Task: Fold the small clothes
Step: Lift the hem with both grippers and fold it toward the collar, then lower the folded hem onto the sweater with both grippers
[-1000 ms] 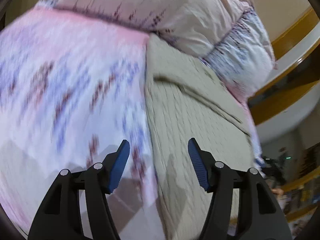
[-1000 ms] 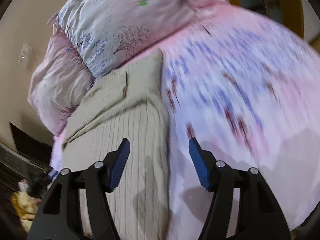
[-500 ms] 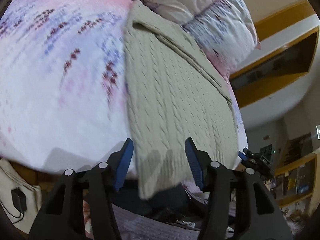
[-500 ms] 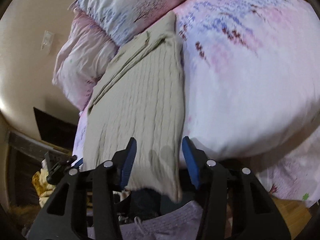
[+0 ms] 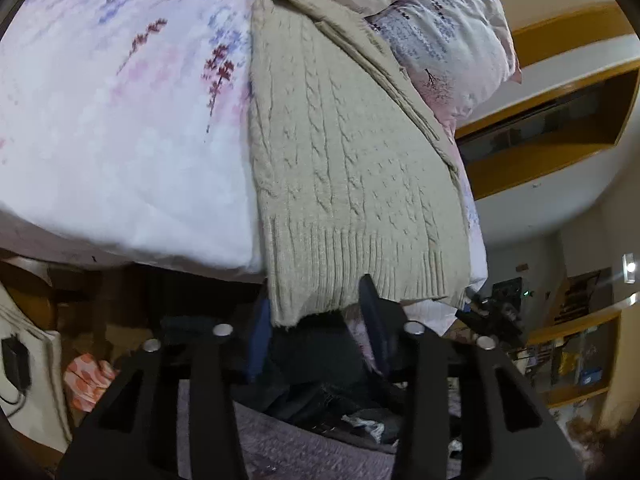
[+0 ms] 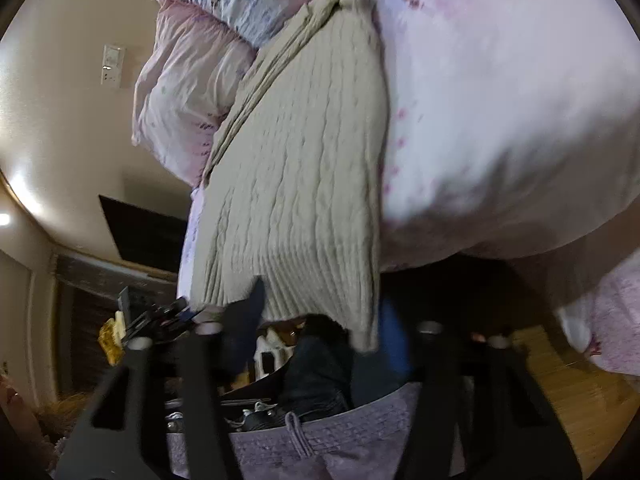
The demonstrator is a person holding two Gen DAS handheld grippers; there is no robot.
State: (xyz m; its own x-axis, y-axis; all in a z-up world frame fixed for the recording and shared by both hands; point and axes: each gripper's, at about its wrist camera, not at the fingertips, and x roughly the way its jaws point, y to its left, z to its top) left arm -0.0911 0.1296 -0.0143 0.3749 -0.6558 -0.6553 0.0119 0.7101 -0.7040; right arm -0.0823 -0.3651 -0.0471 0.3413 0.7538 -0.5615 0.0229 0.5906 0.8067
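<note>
A beige cable-knit sweater [image 5: 340, 152] lies lengthwise on a pink floral bed, folded narrow, its ribbed hem [image 5: 344, 276] hanging over the bed's near edge. My left gripper [image 5: 316, 320] is open, its blue pads on either side of the hem's left corner, not closed on it. In the right wrist view the same sweater [image 6: 304, 168] hangs over the edge, and my right gripper [image 6: 320, 324] is open around the hem's right corner [image 6: 360, 320]. The pads are partly hidden behind the knit.
Pillows [image 5: 448, 28] lie at the sweater's far end. The floral duvet [image 5: 120, 120] covers the bed. A person's purple top [image 6: 320, 452] and dark trousers fill the bottom. Wooden shelving [image 5: 560, 120] stands at the right, a wood floor [image 6: 560, 380] below.
Both grippers have pulled back from over the bed down to its near edge. The sweater's hem now sits between their pads. The jaws stay open.
</note>
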